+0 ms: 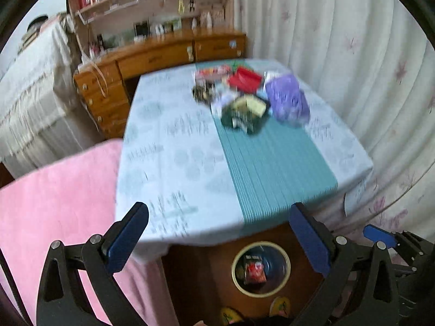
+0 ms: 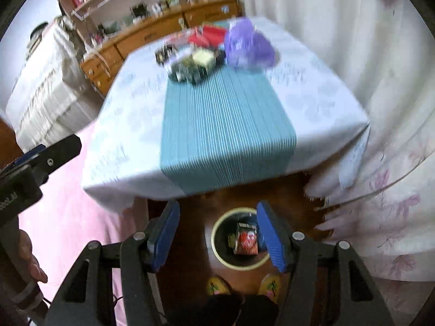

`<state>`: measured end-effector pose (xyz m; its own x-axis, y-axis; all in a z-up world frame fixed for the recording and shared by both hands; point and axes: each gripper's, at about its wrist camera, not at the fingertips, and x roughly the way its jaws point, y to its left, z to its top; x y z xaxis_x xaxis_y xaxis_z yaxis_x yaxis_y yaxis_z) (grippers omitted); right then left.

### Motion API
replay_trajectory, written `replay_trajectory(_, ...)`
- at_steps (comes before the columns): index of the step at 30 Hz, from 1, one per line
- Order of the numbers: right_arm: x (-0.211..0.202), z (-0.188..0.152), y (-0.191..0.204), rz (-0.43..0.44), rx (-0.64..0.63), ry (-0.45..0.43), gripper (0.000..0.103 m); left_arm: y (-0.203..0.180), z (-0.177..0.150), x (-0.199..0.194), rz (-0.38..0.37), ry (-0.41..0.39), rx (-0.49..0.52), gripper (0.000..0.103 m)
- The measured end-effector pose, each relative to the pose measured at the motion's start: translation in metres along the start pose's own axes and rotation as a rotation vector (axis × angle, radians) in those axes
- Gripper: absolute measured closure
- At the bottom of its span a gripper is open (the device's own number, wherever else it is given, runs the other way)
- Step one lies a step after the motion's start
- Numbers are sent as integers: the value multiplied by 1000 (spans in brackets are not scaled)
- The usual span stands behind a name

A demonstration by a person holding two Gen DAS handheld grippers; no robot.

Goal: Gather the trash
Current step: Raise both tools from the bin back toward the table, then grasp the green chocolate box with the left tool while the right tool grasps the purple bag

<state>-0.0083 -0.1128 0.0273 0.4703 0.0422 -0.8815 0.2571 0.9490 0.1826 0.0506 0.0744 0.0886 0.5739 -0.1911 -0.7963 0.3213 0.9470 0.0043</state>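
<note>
A round bin with a cream rim [image 1: 261, 243] [image 2: 214, 240] stands on the wooden floor in front of the table, and a red wrapper [image 1: 254, 270] [image 2: 246, 240] lies inside it. Far back on the table's teal runner [image 1: 272, 168] [image 2: 225, 125] sits a blurred heap of green wrappers [image 1: 242, 114] [image 2: 190, 68], beside a purple bag [image 1: 288, 99] [image 2: 247, 44] and a red box [image 1: 244, 78] [image 2: 208, 36]. My left gripper [image 1: 218, 240] is open and empty, high above the table's near edge. My right gripper [image 2: 218, 236] is open and empty too, with the bin showing far below between its fingers.
A pink blanket [image 1: 54, 203] lies left of the table. White flowered curtains [image 1: 353, 68] hang on the right. A wooden desk [image 1: 163, 57] with shelves stands behind the table. The person's slippers [image 2: 217, 285] show near the bin, and a hand [image 2: 30, 255] holds the left gripper's handle.
</note>
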Motion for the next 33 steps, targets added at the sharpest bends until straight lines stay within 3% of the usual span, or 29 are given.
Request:
replay_trajectory(8, -26, 30, 12, -32, 13, -61, 44, 0, 48, -12, -1, -84, 28, 1)
replay_trajectory(17, -25, 65, 16, -21, -16, -93, 44, -9, 76, 16, 2, -53, 52, 1)
replay_trajectory(25, 12, 114, 0, 20, -35, -75, 44, -18, 103, 72, 28, 24, 31, 1)
replay_trajectory(33, 80, 191, -54, 51, -49, -22, 43, -42, 142, 166, 57, 162, -42, 1)
